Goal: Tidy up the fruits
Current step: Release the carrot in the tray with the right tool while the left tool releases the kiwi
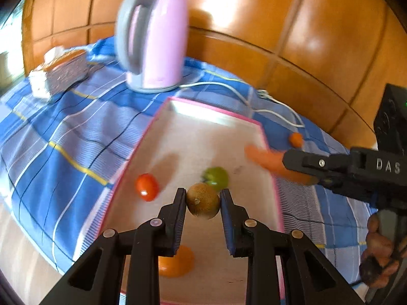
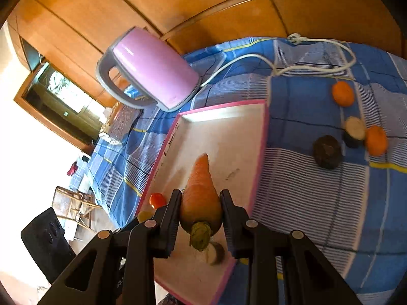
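My left gripper (image 1: 203, 198) is shut on a brown kiwi (image 1: 202, 200) and holds it above the pink-rimmed tray (image 1: 211, 132). On the tray lie a red tomato (image 1: 146, 187), a green fruit (image 1: 216, 176) and an orange fruit (image 1: 176, 261). My right gripper (image 2: 201, 204) is shut on a carrot (image 2: 201, 190), tip pointing away, over the tray (image 2: 229, 132); it also shows in the left wrist view (image 1: 292, 162). A halved fruit (image 2: 215, 253) lies under it. On the cloth to the right lie two orange fruits (image 2: 343, 93) (image 2: 376, 140), a dark round fruit (image 2: 326, 151) and a cut piece (image 2: 354, 128).
A pink electric kettle (image 1: 155, 40) stands behind the tray, its white cord (image 2: 313, 68) trailing across the blue checked cloth (image 1: 63, 132). A tissue box (image 1: 63, 72) sits at the far left. A wooden panelled wall (image 1: 292, 25) stands behind the table.
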Motion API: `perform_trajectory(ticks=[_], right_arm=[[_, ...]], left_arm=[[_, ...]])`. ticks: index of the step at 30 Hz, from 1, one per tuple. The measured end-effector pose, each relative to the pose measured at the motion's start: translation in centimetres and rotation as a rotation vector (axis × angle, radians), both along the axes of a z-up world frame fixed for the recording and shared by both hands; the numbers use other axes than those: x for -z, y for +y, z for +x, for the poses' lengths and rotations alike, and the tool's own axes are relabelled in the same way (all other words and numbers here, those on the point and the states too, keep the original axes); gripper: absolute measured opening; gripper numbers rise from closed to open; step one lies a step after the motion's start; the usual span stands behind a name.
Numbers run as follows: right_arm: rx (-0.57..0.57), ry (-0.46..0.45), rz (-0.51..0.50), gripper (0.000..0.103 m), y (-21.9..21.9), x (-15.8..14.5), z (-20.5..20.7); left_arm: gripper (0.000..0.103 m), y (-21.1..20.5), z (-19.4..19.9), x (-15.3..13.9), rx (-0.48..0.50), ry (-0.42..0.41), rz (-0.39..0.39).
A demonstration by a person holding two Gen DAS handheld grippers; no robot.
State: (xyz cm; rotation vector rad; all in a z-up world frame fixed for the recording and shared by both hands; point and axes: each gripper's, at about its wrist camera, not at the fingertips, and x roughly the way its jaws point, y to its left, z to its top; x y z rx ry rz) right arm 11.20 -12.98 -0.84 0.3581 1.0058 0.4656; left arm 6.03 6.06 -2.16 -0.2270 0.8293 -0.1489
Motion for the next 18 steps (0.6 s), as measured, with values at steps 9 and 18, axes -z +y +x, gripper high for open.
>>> perform_trajectory(ticks=[9, 18], right_arm=[[-0.041, 0.073, 0.005, 0.035, 1.8, 2.7, -0.8], [0.006, -0.034, -0.100, 0.037, 0.6, 1.2, -4.5]], left_arm=[[0.031, 0.9, 0.2, 1.0, -0.057, 0.026, 0.023], [0.048, -1.0, -1.3, 0.1, -0.064, -0.024, 0.065]])
